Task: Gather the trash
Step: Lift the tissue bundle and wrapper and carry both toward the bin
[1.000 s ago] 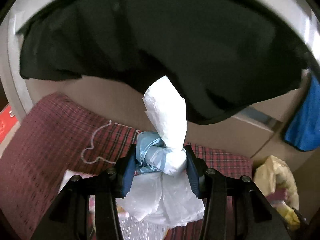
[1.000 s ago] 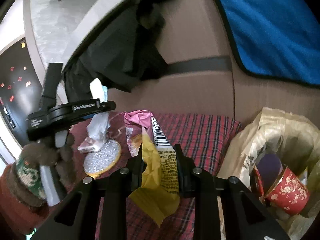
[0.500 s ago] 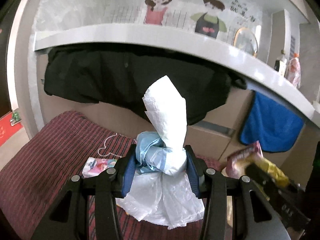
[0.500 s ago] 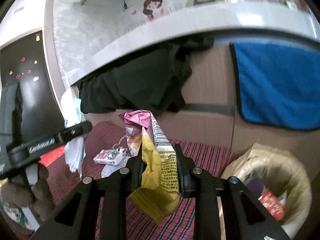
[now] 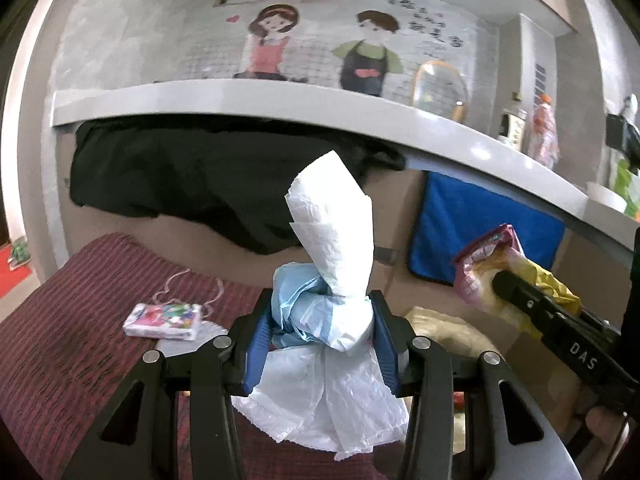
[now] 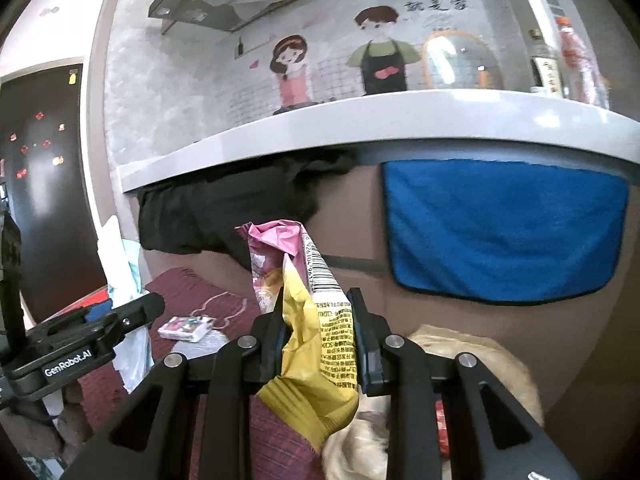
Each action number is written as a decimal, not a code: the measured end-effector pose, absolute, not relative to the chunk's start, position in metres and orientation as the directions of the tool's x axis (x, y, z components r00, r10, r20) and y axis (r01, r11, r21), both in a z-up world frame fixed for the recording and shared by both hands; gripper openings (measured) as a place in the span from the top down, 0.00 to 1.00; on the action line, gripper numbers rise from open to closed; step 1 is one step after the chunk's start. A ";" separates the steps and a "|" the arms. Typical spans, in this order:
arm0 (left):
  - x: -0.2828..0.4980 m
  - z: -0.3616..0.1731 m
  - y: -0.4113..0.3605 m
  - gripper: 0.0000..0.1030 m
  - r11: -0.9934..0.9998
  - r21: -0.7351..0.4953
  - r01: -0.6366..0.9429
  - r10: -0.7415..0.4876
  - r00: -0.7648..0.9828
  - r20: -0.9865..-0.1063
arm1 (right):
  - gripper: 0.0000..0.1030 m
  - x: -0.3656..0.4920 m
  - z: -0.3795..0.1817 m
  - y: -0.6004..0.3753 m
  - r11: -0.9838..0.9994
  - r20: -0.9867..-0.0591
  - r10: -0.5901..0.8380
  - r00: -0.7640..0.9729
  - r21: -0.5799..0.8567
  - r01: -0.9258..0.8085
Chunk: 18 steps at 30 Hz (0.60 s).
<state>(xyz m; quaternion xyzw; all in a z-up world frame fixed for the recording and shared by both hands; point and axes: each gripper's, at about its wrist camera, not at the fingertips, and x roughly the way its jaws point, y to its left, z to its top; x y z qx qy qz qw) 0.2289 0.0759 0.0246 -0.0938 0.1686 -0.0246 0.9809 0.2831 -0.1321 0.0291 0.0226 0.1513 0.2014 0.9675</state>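
Note:
My left gripper (image 5: 322, 330) is shut on a bundle of white and pale blue plastic wrap (image 5: 332, 264), held up above the red plaid cloth (image 5: 68, 320). My right gripper (image 6: 318, 336) is shut on a pink and yellow snack wrapper (image 6: 316, 312), raised above the cloth. The right gripper with its wrapper (image 5: 492, 276) also shows at the right of the left wrist view. A beige trash bag (image 6: 472, 356) lies open below and right of the right gripper, with red trash inside. A small colourful tissue pack (image 5: 164, 320) and a silver disc (image 5: 188, 340) lie on the cloth.
A white counter ledge (image 6: 360, 128) runs across above. A black garment (image 5: 192, 176) and a blue towel (image 6: 504, 224) hang under it against a brown cabinet front. Bottles stand on the counter at the right. A dark fridge door (image 6: 36, 180) is at far left.
Both grippers have risen and pulled back from the cloth with their trash still held. The counter and the wall picture have come into view. The right gripper now shows beside the left.

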 end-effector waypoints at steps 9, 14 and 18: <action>0.231 0.042 0.010 0.55 0.986 -0.130 0.101 -0.135 0.948 -0.289 | 0.76 0.272 0.027 -0.189 0.951 -0.266 0.309 0.913 0.094 -0.295; 0.238 0.039 -0.015 0.55 0.984 -0.120 0.131 -0.162 0.940 -0.300 | 0.76 0.270 0.021 -0.215 0.963 -0.264 0.269 0.926 0.107 -0.249; 0.245 0.032 -0.032 0.55 0.984 -0.100 0.149 -0.173 0.934 -0.314 | 0.76 0.272 0.015 -0.232 0.967 -0.272 0.248 0.930 0.122 -0.223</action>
